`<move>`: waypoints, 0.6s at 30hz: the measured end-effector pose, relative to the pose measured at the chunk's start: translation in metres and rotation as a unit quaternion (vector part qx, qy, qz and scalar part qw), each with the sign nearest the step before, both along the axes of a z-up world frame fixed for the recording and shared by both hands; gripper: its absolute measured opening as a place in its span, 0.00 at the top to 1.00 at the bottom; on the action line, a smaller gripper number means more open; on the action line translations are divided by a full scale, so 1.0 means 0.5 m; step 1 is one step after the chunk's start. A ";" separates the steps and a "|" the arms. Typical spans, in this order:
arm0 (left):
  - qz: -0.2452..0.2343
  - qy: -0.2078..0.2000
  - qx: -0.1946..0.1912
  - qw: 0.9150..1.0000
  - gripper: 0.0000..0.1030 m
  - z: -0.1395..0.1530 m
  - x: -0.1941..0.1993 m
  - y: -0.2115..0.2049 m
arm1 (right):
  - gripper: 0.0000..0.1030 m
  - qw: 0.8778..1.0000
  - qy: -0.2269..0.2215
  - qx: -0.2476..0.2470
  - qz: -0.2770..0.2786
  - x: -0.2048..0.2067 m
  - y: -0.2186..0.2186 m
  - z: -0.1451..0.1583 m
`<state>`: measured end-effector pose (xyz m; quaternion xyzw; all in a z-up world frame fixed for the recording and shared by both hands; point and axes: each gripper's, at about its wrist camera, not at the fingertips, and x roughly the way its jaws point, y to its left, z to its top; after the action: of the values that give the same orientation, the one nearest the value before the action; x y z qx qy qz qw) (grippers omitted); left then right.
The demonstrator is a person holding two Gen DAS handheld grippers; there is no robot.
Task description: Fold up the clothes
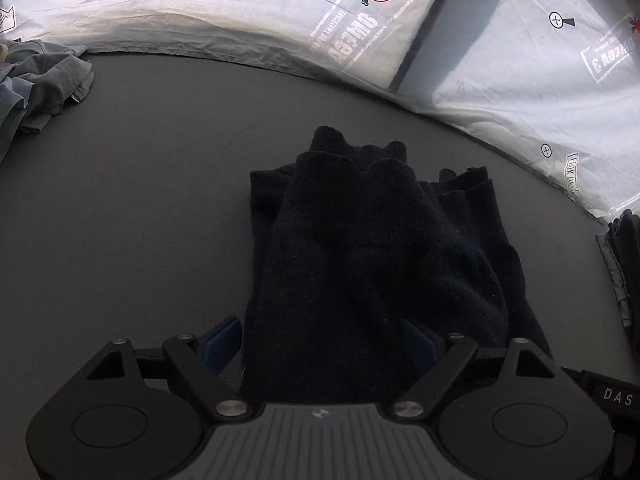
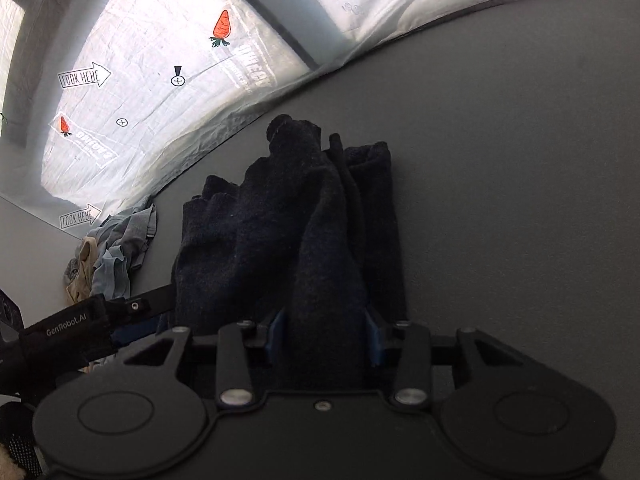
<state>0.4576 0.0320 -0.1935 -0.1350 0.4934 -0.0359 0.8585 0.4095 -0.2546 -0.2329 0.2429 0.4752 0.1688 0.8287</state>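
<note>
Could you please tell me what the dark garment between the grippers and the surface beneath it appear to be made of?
The dark garment looks like a soft knit, perhaps wool or fleece: matte, fuzzy, with thick rounded folds. The grey surface looks like a smooth matte sheet or board, without visible weave or gloss; its exact material can't be told.

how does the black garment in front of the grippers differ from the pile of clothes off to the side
The black garment is one dark knit piece; the pile of clothes mixes pale blue, grey and beige pieces. The black garment lies between the fingers of both the right gripper and the left gripper; the pile of clothes is touched by neither. The black garment sits mid-table; the pile sits at the edge by the white sheet. Both rest on the grey table.
</note>
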 end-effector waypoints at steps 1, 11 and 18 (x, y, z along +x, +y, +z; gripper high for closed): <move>0.007 0.004 -0.014 1.000 0.11 -0.014 -0.004 0.012 | 0.75 1.000 -0.002 -0.006 -0.003 -0.009 0.000 -0.009; 0.038 -0.071 -0.035 0.996 0.12 0.055 -0.016 0.056 | 0.75 0.995 -0.062 -0.071 0.015 -0.042 0.012 0.028; 0.043 -0.044 -0.050 0.997 0.31 0.012 0.059 0.066 | 0.72 0.984 -0.121 -0.126 0.040 0.027 0.044 0.047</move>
<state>0.4869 0.0648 -0.1874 -0.1966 0.4467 -0.0296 0.8723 0.4228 -0.2326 -0.2094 0.0953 0.3987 0.1690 0.8963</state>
